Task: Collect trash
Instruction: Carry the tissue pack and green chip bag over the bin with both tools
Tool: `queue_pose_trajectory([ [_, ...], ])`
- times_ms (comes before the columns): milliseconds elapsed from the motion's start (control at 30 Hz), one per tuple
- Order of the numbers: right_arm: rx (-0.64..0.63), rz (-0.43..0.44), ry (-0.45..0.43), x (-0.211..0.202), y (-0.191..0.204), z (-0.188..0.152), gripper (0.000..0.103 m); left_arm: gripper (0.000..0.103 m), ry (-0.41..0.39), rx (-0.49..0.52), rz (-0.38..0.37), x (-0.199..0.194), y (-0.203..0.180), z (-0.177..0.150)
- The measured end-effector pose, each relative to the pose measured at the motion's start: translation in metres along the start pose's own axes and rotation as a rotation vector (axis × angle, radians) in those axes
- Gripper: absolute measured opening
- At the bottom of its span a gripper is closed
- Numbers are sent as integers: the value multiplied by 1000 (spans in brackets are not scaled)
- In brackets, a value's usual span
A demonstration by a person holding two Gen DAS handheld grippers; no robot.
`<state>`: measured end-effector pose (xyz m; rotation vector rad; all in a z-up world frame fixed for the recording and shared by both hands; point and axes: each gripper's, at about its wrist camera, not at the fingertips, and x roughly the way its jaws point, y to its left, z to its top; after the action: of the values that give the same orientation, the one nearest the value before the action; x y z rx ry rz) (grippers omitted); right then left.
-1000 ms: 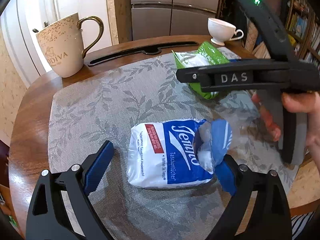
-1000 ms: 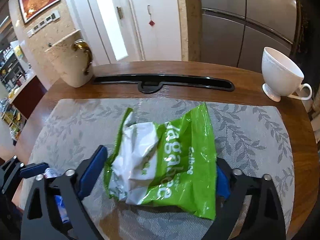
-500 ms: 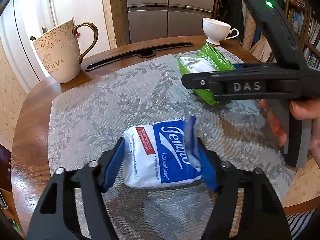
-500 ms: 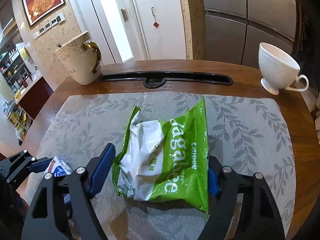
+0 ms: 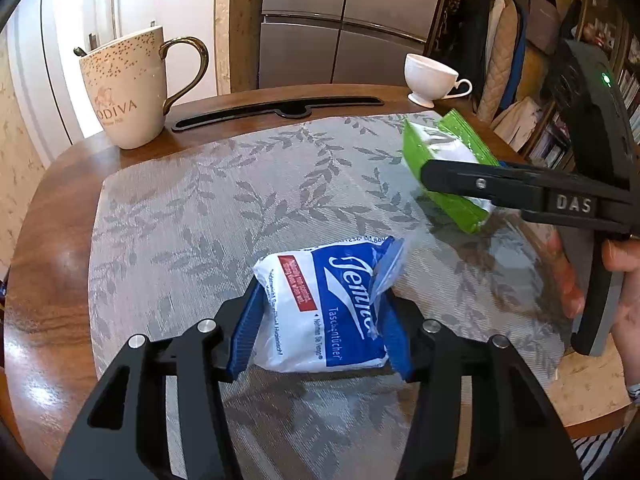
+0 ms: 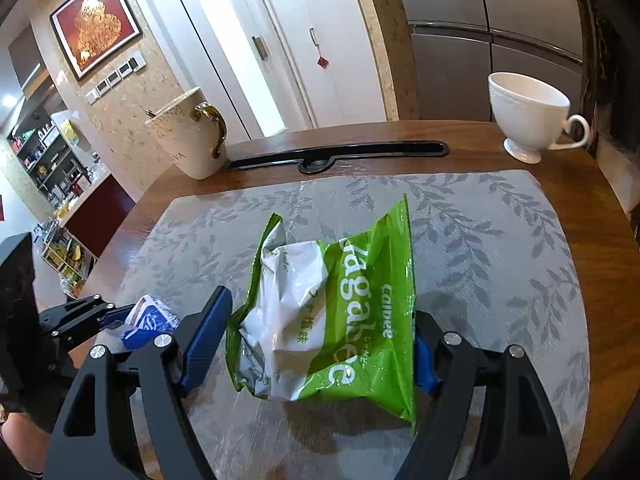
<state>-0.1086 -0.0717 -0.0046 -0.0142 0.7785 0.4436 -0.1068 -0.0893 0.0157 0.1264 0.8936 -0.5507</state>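
Now that the left gripper (image 5: 322,316) has narrowed from a wide spread, its blue pads clench the blue-and-white tissue pack (image 5: 320,304) at lower centre of the left view, so that piece looks secured. In the right view, the right gripper (image 6: 316,344) has closed in on the green snack bag (image 6: 340,312) at centre frame; whether it grips firmly I cannot tell.

A home dining area adjoining a kitchen: a round wooden table (image 6: 600,240) is carrying a leaf-patterned placemat (image 5: 240,208), while a steel refrigerator (image 5: 344,20) and stocked shelves (image 6: 60,160) are standing behind.
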Motion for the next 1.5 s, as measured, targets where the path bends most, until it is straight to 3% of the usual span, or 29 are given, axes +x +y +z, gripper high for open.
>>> queue_pose_trajectory([
  [467,-20,46,-2,-33,8,-29,76,54,-29,2,10,-30,-11,-16],
  [833,-93,104,15,-80,17,-79,76,54,-48,-7,18,-71,-25,-60],
  [1233,-141,225,86,-127,27,-145,76,54,2,13,-44,-106,-56,-116],
  [1500,-204,240,203,-114,37,-188,76,54,101,18,-94,-90,-74,-152],
])
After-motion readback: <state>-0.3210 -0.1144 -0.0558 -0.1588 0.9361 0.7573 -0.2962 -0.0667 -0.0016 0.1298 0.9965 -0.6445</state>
